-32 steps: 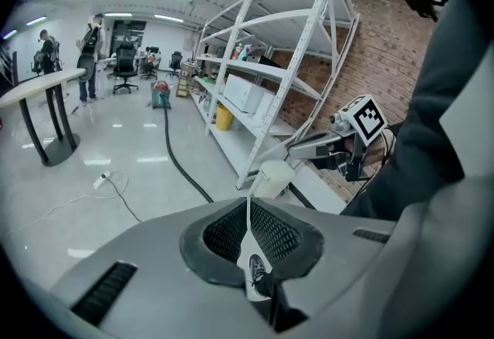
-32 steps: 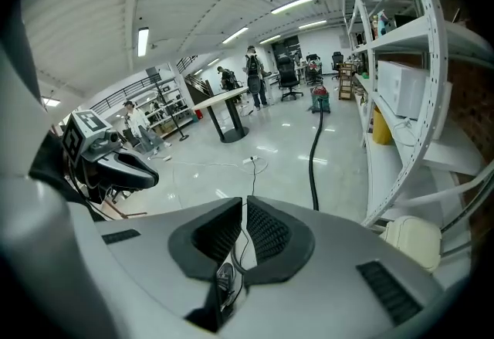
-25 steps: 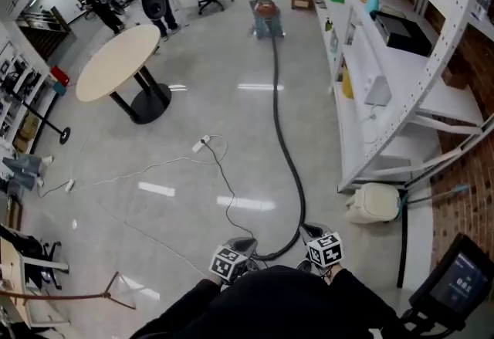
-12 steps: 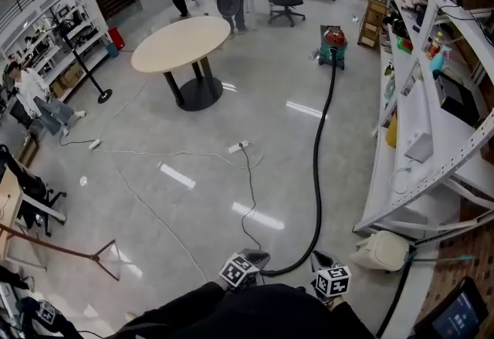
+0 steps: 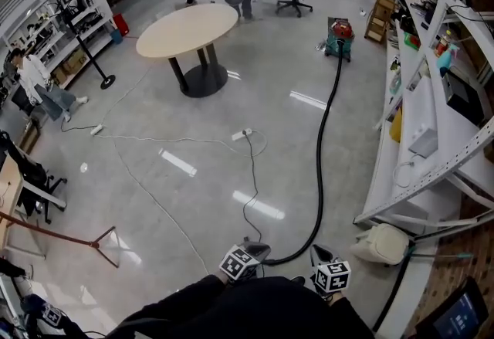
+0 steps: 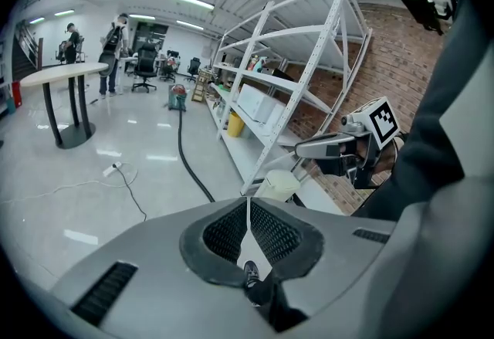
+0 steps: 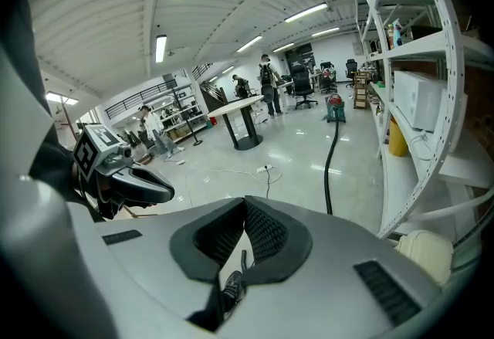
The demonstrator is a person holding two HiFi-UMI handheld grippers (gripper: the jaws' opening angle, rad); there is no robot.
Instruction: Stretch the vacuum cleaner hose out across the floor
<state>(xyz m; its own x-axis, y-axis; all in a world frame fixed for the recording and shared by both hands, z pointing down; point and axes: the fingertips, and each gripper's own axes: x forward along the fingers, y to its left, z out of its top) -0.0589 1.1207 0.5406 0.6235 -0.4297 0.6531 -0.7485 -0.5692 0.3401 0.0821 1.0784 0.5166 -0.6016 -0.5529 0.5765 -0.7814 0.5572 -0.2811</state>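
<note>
The red and teal vacuum cleaner stands far off by the shelves. Its black hose runs over the grey floor toward me and curves left, ending near my left gripper. The hose's end is hidden behind my body. In the left gripper view the left gripper is shut with nothing between its pads, and the hose lies ahead. My right gripper hangs just right of the hose. Seen in its own view, the right gripper has just closed the last bit, empty, with the hose beyond.
White shelving lines the right side, with a beige bag at its foot. A white power strip and thin cables trail over the floor to the left. A round table, office chairs and several people are farther back.
The head view has swung left, so the table and left wall show more. Both grippers have shifted only a little at the bottom edge and stay shut.
</note>
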